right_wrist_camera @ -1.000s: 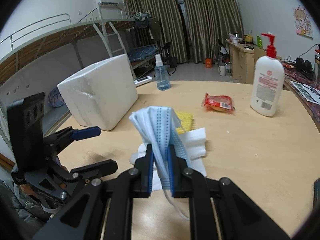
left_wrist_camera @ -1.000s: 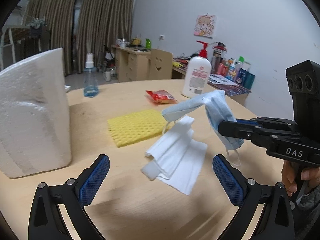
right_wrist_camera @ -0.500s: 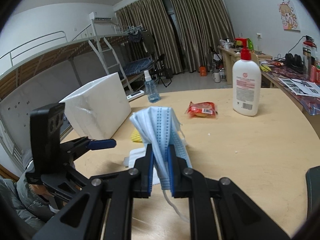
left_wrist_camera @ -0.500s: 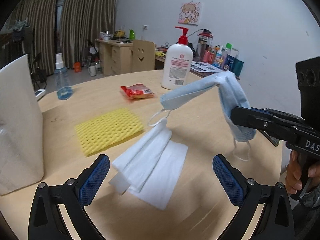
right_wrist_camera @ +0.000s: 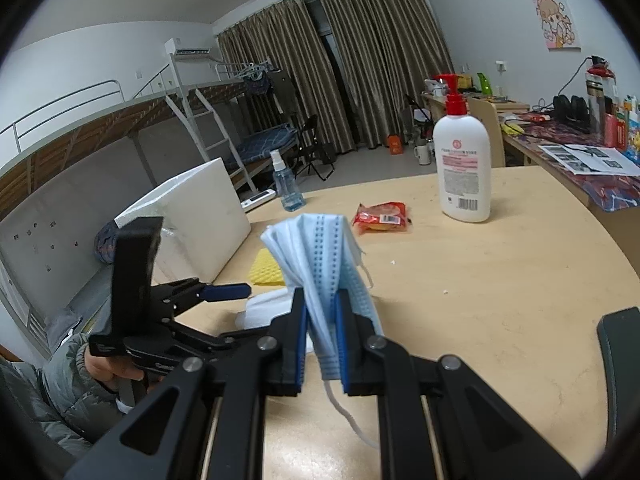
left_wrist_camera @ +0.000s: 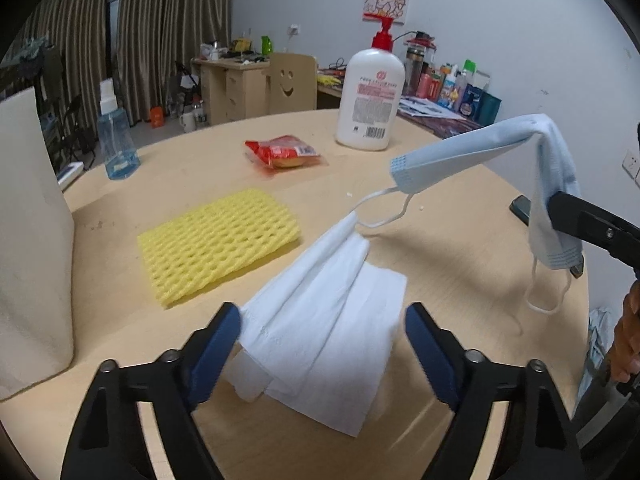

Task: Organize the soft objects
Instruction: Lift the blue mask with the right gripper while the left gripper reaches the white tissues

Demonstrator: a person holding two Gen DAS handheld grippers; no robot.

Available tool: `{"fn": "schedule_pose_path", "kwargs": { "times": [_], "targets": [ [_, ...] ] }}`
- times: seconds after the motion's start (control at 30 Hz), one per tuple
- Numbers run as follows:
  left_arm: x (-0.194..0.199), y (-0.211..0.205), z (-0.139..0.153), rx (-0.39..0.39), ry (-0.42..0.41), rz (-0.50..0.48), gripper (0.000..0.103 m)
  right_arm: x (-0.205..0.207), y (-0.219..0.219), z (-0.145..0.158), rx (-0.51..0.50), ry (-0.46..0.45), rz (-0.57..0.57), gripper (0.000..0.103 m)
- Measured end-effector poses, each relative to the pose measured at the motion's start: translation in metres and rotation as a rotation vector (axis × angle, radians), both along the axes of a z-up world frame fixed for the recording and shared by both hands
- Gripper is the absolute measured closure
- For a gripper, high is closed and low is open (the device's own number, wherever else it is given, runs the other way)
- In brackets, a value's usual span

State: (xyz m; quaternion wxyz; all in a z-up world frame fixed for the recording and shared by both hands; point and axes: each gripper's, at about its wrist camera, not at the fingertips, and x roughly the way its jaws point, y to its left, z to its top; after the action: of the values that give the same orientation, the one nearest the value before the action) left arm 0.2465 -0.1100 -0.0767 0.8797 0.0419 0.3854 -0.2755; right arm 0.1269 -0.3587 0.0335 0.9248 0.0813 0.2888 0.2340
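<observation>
A folded white tissue [left_wrist_camera: 320, 320] lies on the round wooden table [left_wrist_camera: 460, 248]. My left gripper [left_wrist_camera: 322, 312] straddles it with its jaws closing; the blue pads stand at the tissue's two edges without pressing it. My right gripper [right_wrist_camera: 321, 296] is shut on a light blue face mask [right_wrist_camera: 316, 248] and holds it above the table. In the left wrist view the mask [left_wrist_camera: 472, 152] hangs over the right gripper [left_wrist_camera: 560, 208], and its ear loop touches the raised far corner of the tissue. A yellow foam net [left_wrist_camera: 216, 240] lies left of the tissue.
A white foam block [left_wrist_camera: 28, 240] stands at the table's left. Farther back are a blue spray bottle [left_wrist_camera: 116, 140], a red snack packet [left_wrist_camera: 284, 152] and a lotion pump bottle [left_wrist_camera: 370, 96]. A dark phone [left_wrist_camera: 520, 208] lies near the right edge.
My left gripper has come forward and down over the tissue and its jaws have narrowed. The right gripper has carried the mask up and to the right, and the tissue's far corner has risen.
</observation>
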Motion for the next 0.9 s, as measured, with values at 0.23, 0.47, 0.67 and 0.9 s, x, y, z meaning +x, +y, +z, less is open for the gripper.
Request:
{"fn": "schedule_pose_path", "kwargs": {
  "times": [0.23,0.47,0.67,0.9],
  "targets": [
    [0.004,0.003,-0.002,-0.018,0.036,0.001,0.046,0.002,-0.002,-0.002,0.011,0.010,-0.003,0.087],
    [0.003,-0.002,-0.005,0.021,0.047,-0.017,0.079,0.001,-0.002,-0.002,0.012,0.006,0.001,0.087],
    [-0.006,-0.007,-0.002,0.025,0.015,-0.059,0.093,0.000,-0.003,-0.001,0.015,0.003,-0.002,0.087],
    [-0.015,-0.002,0.015,-0.022,-0.040,-0.072,0.099,-0.002,-0.008,0.004,0.017,-0.007,-0.019,0.087]
  ]
}}
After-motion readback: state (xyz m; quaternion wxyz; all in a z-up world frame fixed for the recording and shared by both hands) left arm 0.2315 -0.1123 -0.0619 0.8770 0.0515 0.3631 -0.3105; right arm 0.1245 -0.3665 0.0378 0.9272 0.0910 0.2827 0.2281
